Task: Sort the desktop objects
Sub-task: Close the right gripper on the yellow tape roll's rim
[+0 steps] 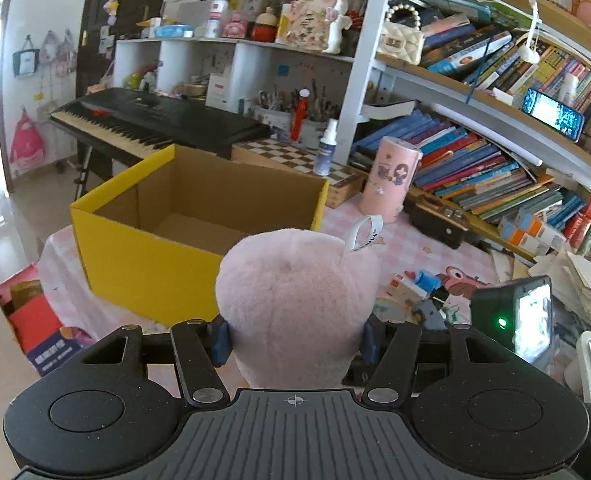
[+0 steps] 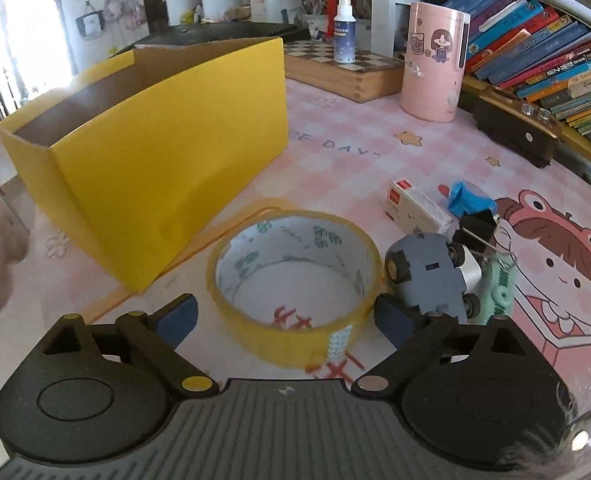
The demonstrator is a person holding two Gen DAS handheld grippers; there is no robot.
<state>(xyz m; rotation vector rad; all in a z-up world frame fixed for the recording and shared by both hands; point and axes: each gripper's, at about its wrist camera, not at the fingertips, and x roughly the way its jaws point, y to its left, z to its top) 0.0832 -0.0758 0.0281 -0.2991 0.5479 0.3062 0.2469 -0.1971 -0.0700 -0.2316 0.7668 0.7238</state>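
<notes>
Both grippers were observed: left gripper [image 1: 295, 340] clenched a pink plush toy [image 1: 295, 304]; right gripper [image 2: 285, 318] stood released around the tape roll [image 2: 295, 280].

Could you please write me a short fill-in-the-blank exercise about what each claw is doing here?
1. The left claw is shut on a fluffy pink ____.
2. The roll of yellow packing tape lies on the pink table, between the open fingers of the ____ claw.
3. The open cardboard box is ____ on the outside.
4. Beside the tape lies a grey toy ____.

Missing words: plush toy; right; yellow; car
</notes>
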